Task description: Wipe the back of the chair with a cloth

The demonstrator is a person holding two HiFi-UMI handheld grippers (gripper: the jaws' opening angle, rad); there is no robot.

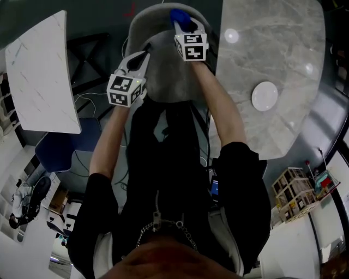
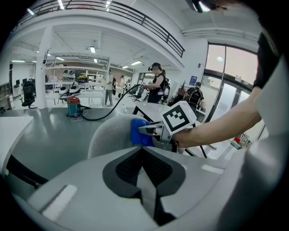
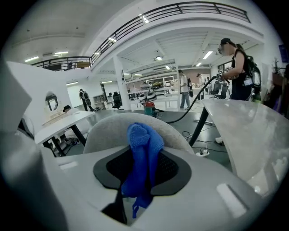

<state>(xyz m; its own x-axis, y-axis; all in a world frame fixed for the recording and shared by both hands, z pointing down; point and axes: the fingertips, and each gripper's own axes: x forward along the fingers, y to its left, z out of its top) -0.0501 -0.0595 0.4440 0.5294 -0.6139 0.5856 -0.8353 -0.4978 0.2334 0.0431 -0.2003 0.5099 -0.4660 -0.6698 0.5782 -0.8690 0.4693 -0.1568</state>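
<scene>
Closest to the head camera: a black shirt (image 1: 163, 180) with a metal chain (image 1: 163, 226) at the collar, both bare forearms stretched forward and down.

Far left, a white table (image 1: 41, 76), well apart from the work. Below it, a blue seat (image 1: 60, 152) on the floor.

Next along, the left gripper (image 1: 143, 56), poised at the left edge of the grey chair (image 1: 169, 76), marker cube (image 1: 126, 90) turned up toward the head. In the left gripper view, jaws drawn together, dark pads meeting at the tip, nothing caught between them, pointed over the rounded chair back.

In the middle, the chair itself: pale grey fabric, curved shell, directly below the person's arms.

Just right of centre, the right gripper (image 1: 183, 25), its own marker cube (image 1: 191, 46) above the wrist. Jaws clamped on a blue cloth (image 1: 180, 16), bunched into a thick wad above the pads with a loose tail hanging below them. Cloth pushed up against the upper right part of the chair back, plainly overlapping the grey fabric in the left gripper view.

Further right, a grey marble table (image 1: 272, 54) just beside the chair, with a white plate (image 1: 265, 96) near its inner edge.

Lower right, an open wooden shelf unit (image 1: 297, 193) holding small items too small to identify.
</scene>
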